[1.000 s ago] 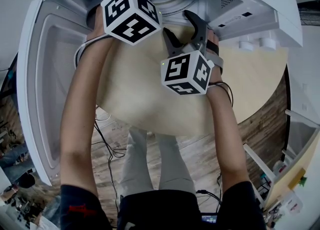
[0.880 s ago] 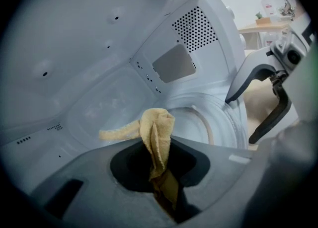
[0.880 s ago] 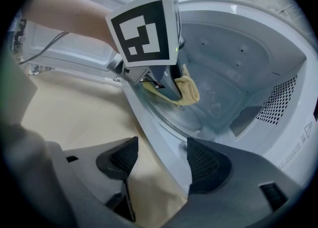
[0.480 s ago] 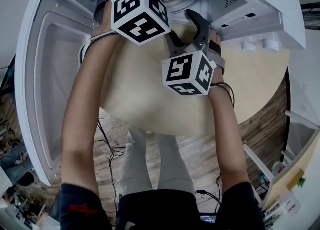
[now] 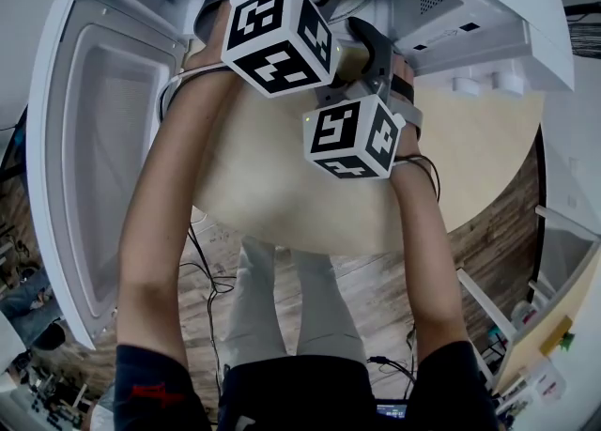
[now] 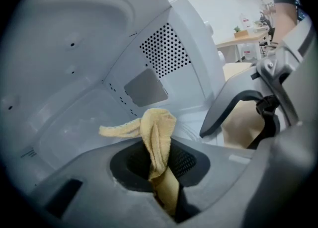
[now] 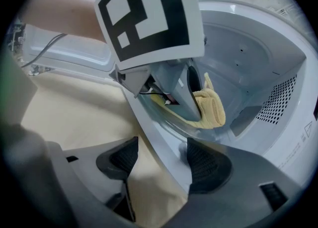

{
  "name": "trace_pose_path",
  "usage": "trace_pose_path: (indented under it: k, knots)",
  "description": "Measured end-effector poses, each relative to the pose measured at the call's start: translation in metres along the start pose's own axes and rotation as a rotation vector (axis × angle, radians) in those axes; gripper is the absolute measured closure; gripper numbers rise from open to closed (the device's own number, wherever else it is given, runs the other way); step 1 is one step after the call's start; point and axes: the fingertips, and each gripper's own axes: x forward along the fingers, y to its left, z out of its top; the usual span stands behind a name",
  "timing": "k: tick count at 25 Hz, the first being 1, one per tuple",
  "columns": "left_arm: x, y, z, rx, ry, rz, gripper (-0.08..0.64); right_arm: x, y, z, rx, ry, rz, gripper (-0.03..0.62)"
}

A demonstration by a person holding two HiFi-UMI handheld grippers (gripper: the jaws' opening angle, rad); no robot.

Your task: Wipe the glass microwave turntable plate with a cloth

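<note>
My left gripper (image 6: 160, 160) is inside the open microwave, shut on a yellow cloth (image 6: 156, 135) that sticks up from its jaws. In the right gripper view the cloth (image 7: 208, 105) lies against the glass turntable plate (image 7: 164, 113), under the left gripper's fingers (image 7: 179, 90). My right gripper (image 7: 161, 160) is open at the microwave's mouth, and the white front edge (image 7: 149, 122) runs between its jaws. From the head view, both marker cubes sit before the cavity: the left gripper (image 5: 279, 35) reaches in and the right gripper (image 5: 371, 49) is beside it.
The microwave door (image 5: 103, 138) stands open at the left. A perforated side wall (image 6: 164, 50) and the white ceiling close in the cavity. The microwave rests on a light wooden table (image 5: 479, 147). Cables (image 5: 202, 269) trail on the floor below.
My left gripper has moved deeper into the microwave and to the right, bringing the yellow cloth into sight at the top. The right gripper has stayed put.
</note>
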Motion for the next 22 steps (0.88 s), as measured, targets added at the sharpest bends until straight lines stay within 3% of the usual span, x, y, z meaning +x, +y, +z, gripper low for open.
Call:
trace_pose_path:
  k: [9, 22]
  knots:
    - [-0.0001, -0.0101, 0.0095, 0.021, -0.048, -0.044, 0.503, 0.0001, 0.0001, -0.0003, 0.0, 0.0, 0.001, 0.319]
    - [-0.0003, -0.0051, 0.006, -0.025, -0.046, -0.018, 0.502, 0.0, 0.0002, -0.0003, -0.002, -0.001, 0.001, 0.319]
